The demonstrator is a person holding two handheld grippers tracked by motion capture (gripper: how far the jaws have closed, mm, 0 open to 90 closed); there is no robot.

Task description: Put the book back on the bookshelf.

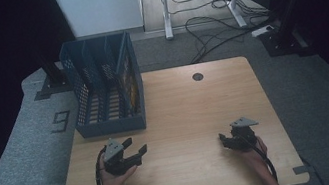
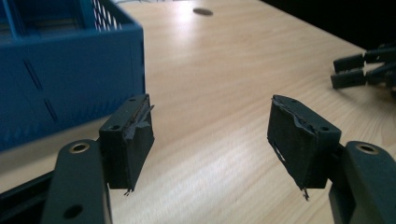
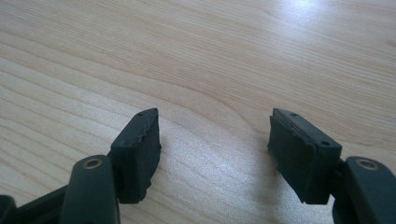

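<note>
Inspector: Starting at the left gripper [image 1: 134, 146]. Its jaws are standing wide apart and gripping nothing; bare wood is showing between the worn pads [image 2: 139, 140] in the left gripper view.

Clerk: And the hand behind it?

Inspector: The left hand [image 1: 112, 178] is holding it low over the near left part of the table [image 1: 192, 118], jaws pointing toward the centre and slightly away from the person.

Clerk: The other one?

Inspector: The right gripper [image 1: 223, 139] is sitting at the near right, in the right hand [image 1: 253, 151]. Its jaws are likewise spread wide, holding nothing, with wood grain lying between them in the right gripper view [image 3: 215, 154].

Clerk: Nearest item?

Inspector: The blue basket [image 1: 107, 127] is standing at the far left of the table, just beyond the left gripper and apart from it. Dividers are splitting it into compartments; something yellowish is showing in the rightmost one, too indistinct to identify.

Clerk: Anything further out?

Inspector: A round cable hole [image 1: 197, 77] is sitting near the far edge. Cables [image 1: 212, 28] are lying on the floor beyond.
</note>
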